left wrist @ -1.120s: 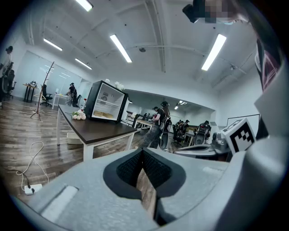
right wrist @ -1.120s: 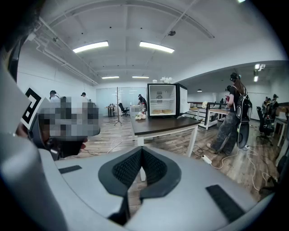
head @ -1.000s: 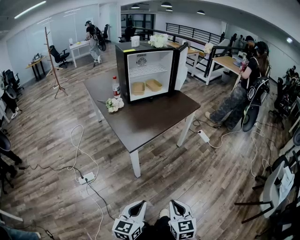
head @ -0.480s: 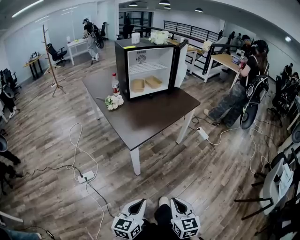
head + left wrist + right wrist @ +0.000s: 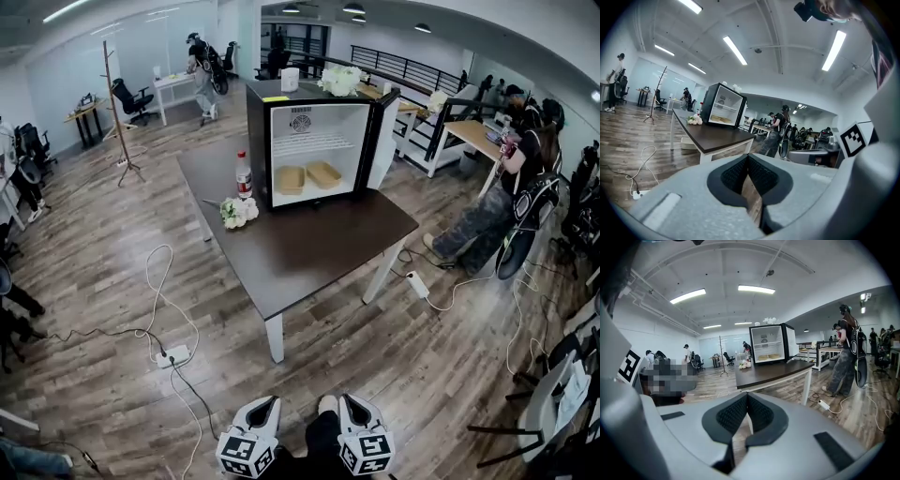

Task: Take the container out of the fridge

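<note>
With left gripper [image 5: 263, 406] and right gripper [image 5: 354, 405] jaws together and empty, approach the open fridge [image 5: 281, 117] far ahead, then part them for a container [image 5: 323, 173].

Fridge [image 5: 314, 150] at far end of table [image 5: 309, 253], door [image 5: 384, 139] swung open to right, front opening unblocked. Left container [image 5: 291, 179] and right container [image 5: 324, 173] side by side on fridge floor; wire shelf [image 5: 317, 142] above them limits headroom. Near half of table top free for reach across. Bottle [image 5: 244, 175] and flowers [image 5: 236, 212] just left of opening, crowding my left approach. Wood floor open between me and table; cable [image 5: 155, 281] and power strip [image 5: 174, 355] lie left of path
</note>
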The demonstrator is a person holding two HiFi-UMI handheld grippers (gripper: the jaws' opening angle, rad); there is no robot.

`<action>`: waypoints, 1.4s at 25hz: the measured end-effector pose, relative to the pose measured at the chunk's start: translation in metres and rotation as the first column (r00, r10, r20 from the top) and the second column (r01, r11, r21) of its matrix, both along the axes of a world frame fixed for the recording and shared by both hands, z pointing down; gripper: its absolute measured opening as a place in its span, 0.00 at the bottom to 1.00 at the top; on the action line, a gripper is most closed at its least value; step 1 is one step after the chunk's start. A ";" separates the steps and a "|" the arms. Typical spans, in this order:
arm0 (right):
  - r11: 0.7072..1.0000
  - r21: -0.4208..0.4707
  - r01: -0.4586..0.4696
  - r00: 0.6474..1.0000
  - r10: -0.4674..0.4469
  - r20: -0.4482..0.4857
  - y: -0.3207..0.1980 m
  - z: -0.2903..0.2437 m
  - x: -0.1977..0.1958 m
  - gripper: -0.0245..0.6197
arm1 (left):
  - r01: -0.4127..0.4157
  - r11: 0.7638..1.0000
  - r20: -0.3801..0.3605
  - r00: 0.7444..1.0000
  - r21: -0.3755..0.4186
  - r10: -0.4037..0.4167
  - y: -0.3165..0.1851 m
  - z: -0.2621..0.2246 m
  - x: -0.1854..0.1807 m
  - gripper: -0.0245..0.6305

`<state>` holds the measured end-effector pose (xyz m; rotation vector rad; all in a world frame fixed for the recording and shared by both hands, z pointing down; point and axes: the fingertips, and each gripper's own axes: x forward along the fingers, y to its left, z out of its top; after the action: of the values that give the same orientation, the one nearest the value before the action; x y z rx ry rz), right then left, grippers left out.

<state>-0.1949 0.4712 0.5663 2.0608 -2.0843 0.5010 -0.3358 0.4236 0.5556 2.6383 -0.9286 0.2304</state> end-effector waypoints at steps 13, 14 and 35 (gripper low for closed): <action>0.995 -0.056 0.081 0.997 -0.080 0.018 -0.132 0.006 0.106 0.05 | 0.053 0.998 0.019 0.998 -0.022 -0.053 -0.103 -0.003 0.113 0.05; 0.994 -0.056 0.089 0.996 -0.089 0.019 -0.140 0.007 0.113 0.05 | 0.062 0.998 0.019 0.998 -0.022 -0.062 -0.110 -0.003 0.121 0.05; 0.983 -0.146 0.114 0.992 -0.104 0.070 -0.205 0.036 0.201 0.05 | 0.083 0.994 0.066 0.995 -0.072 -0.078 -0.179 0.015 0.220 0.05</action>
<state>0.0065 0.2662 0.6024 1.8596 -2.1091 0.6899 -0.1162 0.2448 0.5708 2.5327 -1.0248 0.3235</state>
